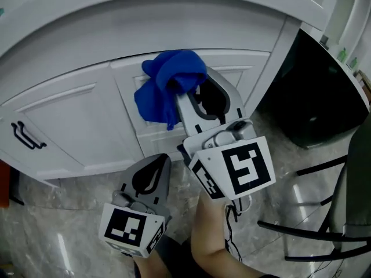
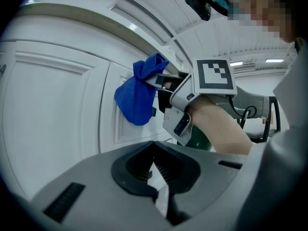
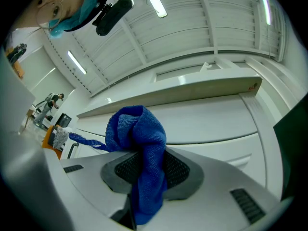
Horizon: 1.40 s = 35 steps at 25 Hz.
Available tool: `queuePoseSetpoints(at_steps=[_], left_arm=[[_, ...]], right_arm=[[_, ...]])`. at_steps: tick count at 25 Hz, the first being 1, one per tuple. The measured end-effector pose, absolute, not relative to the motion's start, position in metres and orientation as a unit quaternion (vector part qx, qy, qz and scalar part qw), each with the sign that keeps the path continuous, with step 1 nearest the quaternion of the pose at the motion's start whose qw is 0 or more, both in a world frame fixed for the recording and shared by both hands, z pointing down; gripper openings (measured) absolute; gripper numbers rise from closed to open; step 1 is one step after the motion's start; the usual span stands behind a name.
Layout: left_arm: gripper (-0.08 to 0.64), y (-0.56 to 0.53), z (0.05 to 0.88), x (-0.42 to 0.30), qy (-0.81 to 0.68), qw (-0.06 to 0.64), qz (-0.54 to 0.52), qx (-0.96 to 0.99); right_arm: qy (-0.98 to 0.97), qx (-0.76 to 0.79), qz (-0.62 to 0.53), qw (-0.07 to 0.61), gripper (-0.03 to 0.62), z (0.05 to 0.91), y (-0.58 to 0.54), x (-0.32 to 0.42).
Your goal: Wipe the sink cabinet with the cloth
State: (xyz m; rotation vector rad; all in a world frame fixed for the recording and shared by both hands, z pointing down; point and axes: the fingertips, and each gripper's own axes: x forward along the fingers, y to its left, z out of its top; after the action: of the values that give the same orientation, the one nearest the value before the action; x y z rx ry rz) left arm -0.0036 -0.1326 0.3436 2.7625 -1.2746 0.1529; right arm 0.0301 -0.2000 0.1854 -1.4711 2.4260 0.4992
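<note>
At cabinet door (image 1: 75,117), cloth (image 1: 164,88) clamped in right gripper (image 3: 146,174), tips hidden

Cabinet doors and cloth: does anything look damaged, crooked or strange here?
Nothing stands out. The blue cloth is bunched in the shut jaws of the right gripper, up at a white cabinet door. The door panels in view look closed and unmarked. The left gripper is shut and empty, back from the cabinet.
</note>
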Motion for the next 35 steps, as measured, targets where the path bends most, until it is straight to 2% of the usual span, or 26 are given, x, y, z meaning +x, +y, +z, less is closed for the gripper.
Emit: queuePoseSetpoints(at_steps=[35], left_arm=[[0.003,-0.132,0.344,-0.008,-0.419,0.049,0.053,0.905]], right_arm=[[0.816,-0.536,0.161,0.144,0.115,0.189,-0.205,0.054]])
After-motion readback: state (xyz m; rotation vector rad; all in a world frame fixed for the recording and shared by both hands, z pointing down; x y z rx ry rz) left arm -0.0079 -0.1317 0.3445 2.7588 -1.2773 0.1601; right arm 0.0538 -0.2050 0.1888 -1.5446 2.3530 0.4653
